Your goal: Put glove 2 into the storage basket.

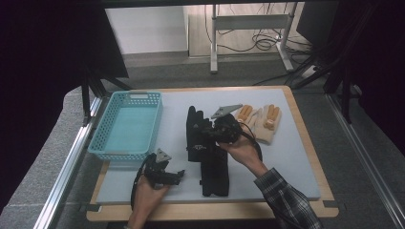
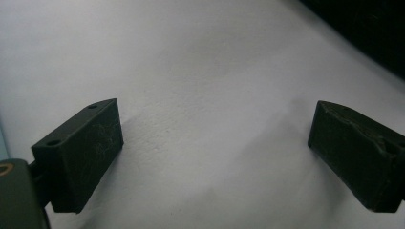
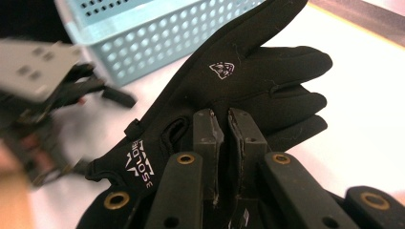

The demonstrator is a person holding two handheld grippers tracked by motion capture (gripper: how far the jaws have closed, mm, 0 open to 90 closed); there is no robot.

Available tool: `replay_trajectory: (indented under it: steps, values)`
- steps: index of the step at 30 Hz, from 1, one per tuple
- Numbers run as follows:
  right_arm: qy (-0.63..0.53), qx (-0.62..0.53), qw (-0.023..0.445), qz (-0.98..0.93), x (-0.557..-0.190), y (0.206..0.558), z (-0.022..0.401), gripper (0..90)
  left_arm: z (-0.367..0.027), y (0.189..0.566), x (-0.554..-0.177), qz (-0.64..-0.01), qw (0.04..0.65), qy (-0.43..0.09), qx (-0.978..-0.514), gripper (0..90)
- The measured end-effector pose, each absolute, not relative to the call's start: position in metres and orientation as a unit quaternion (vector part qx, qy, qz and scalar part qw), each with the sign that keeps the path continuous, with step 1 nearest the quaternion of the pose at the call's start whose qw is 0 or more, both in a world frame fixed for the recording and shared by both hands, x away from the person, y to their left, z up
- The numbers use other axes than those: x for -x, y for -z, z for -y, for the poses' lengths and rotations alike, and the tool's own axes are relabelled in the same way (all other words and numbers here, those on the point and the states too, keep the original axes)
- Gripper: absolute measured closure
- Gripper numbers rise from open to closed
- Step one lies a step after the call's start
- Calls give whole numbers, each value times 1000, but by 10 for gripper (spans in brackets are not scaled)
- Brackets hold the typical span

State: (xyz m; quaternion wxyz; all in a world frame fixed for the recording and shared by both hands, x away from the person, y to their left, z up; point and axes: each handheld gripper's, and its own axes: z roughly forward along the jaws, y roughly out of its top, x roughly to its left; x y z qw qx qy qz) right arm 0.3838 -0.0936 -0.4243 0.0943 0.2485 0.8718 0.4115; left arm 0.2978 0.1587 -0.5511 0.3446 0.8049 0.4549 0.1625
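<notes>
While pinched, black glove (image 3: 248,81), white logos

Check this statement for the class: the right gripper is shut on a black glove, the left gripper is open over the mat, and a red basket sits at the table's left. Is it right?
Not quite: the basket is light blue, not red, as the high view shows. The rest holds: the right gripper is shut on a black glove, and the left gripper is open over the mat.

High view: set above the near edge, faced forward and down on the counter (image 1: 296,143). Left gripper view: held close over bare counter. Right gripper view: close on the black glove (image 3: 248,81); the basket (image 3: 157,28) is shared with the high view.
</notes>
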Motion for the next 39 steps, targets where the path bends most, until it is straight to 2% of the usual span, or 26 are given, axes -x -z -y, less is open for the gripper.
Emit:
replay_trajectory:
  steps: [10, 19, 21, 25, 28, 30, 39]
  values:
    - [-389, -248, 90, -883, -328, 444, 127, 809, -158, 551, -298, -458, 347, -162, -803, 48]
    - [-374, -269, 108, -881, -321, 483, 127, 788, -158, 551, -298, -458, 347, -162, -802, 48]
    - [-374, -271, 111, -880, -320, 490, 127, 735, -158, 551, -298, -458, 347, -162, -802, 48]
    - [-376, -274, 117, -878, -317, 492, 129, 536, -158, 551, -298, -458, 347, -163, -802, 48]
    - [-389, -283, 125, -868, -319, 483, 139, 482, -158, 551, -298, -458, 346, -162, -802, 48]
    - [-390, -290, 128, -865, -320, 479, 148, 490, -158, 551, -298, -458, 347, -162, -802, 48]
    - [-372, -306, 114, -869, -312, 501, 179, 692, -163, 550, -292, -454, 343, -160, -807, 41]
